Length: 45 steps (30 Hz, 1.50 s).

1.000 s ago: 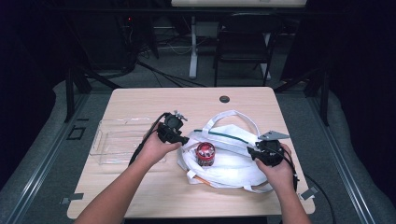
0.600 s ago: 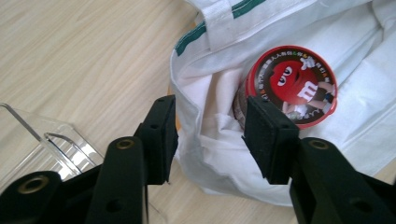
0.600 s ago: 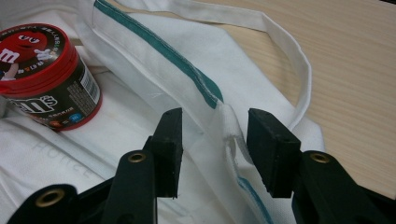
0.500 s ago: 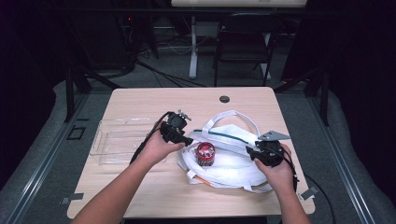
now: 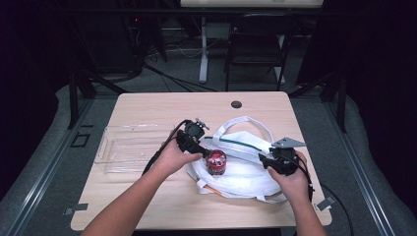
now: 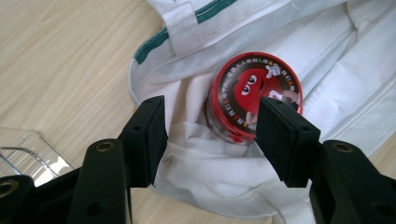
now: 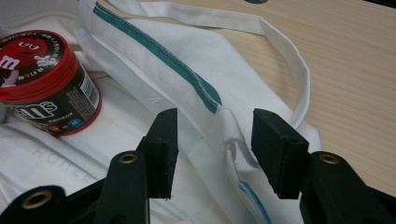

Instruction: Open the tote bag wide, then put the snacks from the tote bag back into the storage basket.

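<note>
Candy tub (image 5: 216,162) with its red lid sits upright on the white cloth bag (image 5: 246,169), which lies flat on the desk (image 5: 147,105). Left tongs (image 6: 210,135) hang above it, jaws just opening, released, the tub below them and untouched. Right tongs (image 7: 214,149) have also been spreading, loose either side of the bag's green-striped edge and strap. Clear tray (image 5: 125,147) rests left of the bag.
</note>
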### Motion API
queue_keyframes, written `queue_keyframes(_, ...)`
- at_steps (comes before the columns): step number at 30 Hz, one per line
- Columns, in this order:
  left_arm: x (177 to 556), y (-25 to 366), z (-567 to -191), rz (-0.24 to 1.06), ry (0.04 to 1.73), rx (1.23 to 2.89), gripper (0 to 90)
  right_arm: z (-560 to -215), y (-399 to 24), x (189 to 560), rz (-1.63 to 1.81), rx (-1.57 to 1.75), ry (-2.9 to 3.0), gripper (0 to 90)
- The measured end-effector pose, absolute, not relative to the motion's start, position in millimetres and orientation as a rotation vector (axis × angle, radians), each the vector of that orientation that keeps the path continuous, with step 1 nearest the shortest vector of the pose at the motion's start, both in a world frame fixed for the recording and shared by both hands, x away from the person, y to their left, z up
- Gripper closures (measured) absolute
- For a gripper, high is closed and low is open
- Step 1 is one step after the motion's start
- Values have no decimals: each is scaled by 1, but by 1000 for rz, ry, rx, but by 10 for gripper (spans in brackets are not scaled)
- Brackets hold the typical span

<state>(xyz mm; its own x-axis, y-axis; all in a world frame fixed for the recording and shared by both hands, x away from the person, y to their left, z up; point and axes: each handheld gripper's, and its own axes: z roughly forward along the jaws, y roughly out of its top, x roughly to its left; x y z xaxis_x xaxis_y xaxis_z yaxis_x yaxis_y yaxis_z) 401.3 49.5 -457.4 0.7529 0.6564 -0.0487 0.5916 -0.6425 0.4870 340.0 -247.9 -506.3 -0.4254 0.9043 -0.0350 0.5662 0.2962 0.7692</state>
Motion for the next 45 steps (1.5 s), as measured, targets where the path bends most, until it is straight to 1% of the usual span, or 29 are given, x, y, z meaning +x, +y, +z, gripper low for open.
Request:
queue_keyframes(12,396,35,-460,168,909,2497,417,-507,-248,340,953,1319,2105,509)
queue_keyframes(24,393,17,-466,151,900,2510,379,-507,-248,340,960,1321,2106,506)
queue_keyframes(31,392,7,-471,130,923,2511,372,-508,-248,341,963,1323,2109,502)
queue_keyframes(42,393,-3,-481,141,959,2531,371,-509,-248,341,958,1320,2119,501)
queue_keyframes(45,393,-5,-482,150,960,2531,355,-509,-248,341,961,1324,2116,502)
